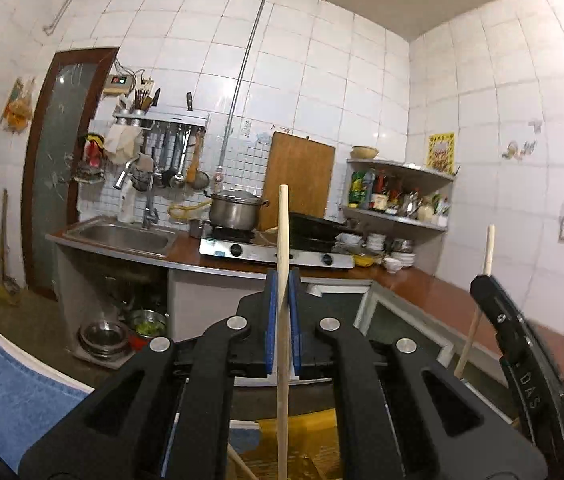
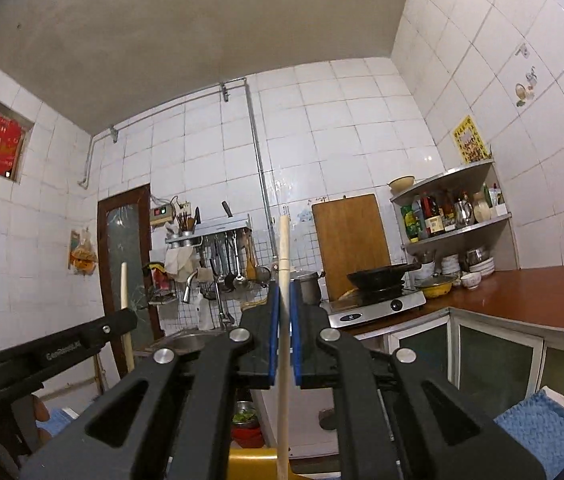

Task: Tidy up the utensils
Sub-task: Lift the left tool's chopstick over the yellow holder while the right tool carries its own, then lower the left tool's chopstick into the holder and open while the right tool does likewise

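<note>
Two hand-held grippers are in view, and each clamps one pale wooden chopstick, so two chopsticks in all.

Taking the stove (image 1: pixel 278 250) as the landmark and going left to right: to the left of it, the sink (image 1: pixel 120 236) is set in the counter, with a tap rising behind it. Above the sink a wall rack (image 1: pixel 162 120) carries a row of hanging ladles and spatulas, too crowded to count surely, and a cup of dark utensils stands on top. On the stove's left burner sits one lidded steel pot (image 1: pixel 237 210); on its right burner, one black wok (image 2: pixel 379 276). One wooden cutting board (image 1: pixel 297 178) leans on the tiles behind the stove. To the right of the stove a two-tier corner shelf (image 1: pixel 399 192) holds bottles, with stacked bowls beneath.

The left gripper (image 1: pixel 282 276) is closed tight on the left chopstick (image 1: pixel 283 220): a slim, round, light-wood stick standing nearly upright between the blue pads (image 1: pixel 270 312), its tip showing in front of the stove.

The right gripper (image 2: pixel 284 286) likewise pinches the right chopstick (image 2: pixel 283 236), the same pale stick, upright, its top reaching above the rack's level, left of the cutting board.
</note>
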`<action>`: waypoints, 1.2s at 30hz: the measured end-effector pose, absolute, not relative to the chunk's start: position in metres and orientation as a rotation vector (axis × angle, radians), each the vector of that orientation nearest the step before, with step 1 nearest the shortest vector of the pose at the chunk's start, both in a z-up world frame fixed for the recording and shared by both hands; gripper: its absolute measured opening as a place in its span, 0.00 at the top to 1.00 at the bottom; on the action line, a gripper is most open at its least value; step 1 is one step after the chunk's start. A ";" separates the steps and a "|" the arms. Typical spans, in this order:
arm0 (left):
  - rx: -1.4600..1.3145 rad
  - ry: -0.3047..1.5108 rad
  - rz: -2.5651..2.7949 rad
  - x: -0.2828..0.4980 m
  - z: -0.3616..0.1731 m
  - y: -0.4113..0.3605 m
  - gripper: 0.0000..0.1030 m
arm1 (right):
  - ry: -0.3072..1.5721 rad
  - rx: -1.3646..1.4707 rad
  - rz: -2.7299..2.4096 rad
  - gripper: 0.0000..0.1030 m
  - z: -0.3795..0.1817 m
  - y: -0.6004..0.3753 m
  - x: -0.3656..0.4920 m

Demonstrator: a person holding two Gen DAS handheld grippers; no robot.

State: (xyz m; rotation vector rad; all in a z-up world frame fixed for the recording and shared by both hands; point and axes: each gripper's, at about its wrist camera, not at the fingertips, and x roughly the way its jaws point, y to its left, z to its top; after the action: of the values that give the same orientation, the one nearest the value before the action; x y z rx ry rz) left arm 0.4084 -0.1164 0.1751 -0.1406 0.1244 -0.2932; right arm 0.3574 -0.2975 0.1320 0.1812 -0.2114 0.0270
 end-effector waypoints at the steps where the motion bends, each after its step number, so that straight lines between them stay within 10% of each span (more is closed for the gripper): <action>1: -0.127 0.139 -0.290 0.413 0.168 -0.119 0.95 | -0.196 0.182 0.033 0.94 0.128 -0.296 0.361; 17: -0.013 0.399 -0.263 0.427 0.104 -0.124 0.93 | 0.072 0.199 0.061 0.88 0.084 -0.303 0.382; 20: -0.036 0.436 -0.267 0.418 0.111 -0.112 0.73 | 0.100 0.207 0.064 0.55 0.091 -0.305 0.371; 28: -0.074 0.521 -0.275 0.342 0.146 -0.065 0.43 | 0.210 0.227 0.075 0.55 0.112 -0.309 0.308; 36: -0.059 0.595 -0.285 0.242 0.154 -0.024 0.36 | 0.297 0.248 0.089 0.55 0.103 -0.299 0.220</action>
State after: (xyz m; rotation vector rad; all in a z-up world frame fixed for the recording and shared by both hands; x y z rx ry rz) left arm 0.2416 -0.0239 0.1545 -0.0588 0.5955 -0.2851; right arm 0.2205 -0.2994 0.1028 0.2481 0.2969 0.0895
